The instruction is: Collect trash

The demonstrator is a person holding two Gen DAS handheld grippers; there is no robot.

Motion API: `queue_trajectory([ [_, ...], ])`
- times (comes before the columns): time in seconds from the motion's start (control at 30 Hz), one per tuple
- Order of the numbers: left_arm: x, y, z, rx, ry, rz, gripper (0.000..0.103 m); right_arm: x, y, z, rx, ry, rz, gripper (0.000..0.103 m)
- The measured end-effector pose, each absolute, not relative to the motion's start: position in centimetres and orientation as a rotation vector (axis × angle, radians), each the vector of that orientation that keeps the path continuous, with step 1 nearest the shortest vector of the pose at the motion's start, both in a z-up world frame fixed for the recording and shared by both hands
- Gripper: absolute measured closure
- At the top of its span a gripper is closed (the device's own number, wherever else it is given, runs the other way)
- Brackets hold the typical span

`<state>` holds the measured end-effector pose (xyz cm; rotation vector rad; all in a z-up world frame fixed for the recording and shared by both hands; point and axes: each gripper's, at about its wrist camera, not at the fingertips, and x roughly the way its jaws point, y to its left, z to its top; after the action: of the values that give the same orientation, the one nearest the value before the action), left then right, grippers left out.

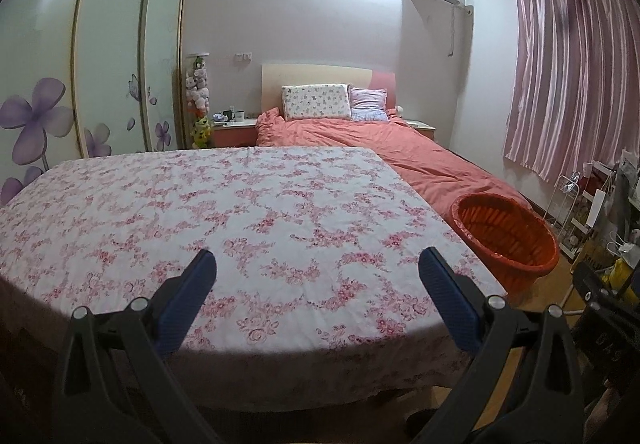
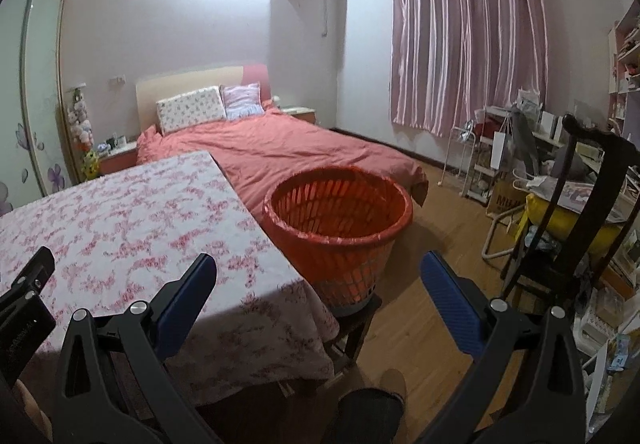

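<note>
Flowered cloth [image 1: 248,212] covers the counter, and both hand-held grippers hang over its near edge. Left hand-held gripper [image 1: 318,276] stands wide apart, holding nothing, its blue pads [image 1: 188,300] above the cloth. Right hand-held gripper [image 2: 318,276] is just as wide and empty, off the counter's right corner. An orange basket [image 2: 340,220] with a liner sits on a stool [image 2: 356,320] just beside that right edge, near the bed [image 2: 288,148].
</note>
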<state>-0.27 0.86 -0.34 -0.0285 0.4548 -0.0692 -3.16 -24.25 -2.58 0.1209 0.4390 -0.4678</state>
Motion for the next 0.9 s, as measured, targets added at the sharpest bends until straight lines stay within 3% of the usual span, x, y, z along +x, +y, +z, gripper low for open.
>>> queue_trajectory([
  [0.9,0.2,0.0,-1.2,-0.031,0.524,-0.097,0.004,-3.1,-25.0,-3.0,0.109,0.489,-0.539,0.002],
])
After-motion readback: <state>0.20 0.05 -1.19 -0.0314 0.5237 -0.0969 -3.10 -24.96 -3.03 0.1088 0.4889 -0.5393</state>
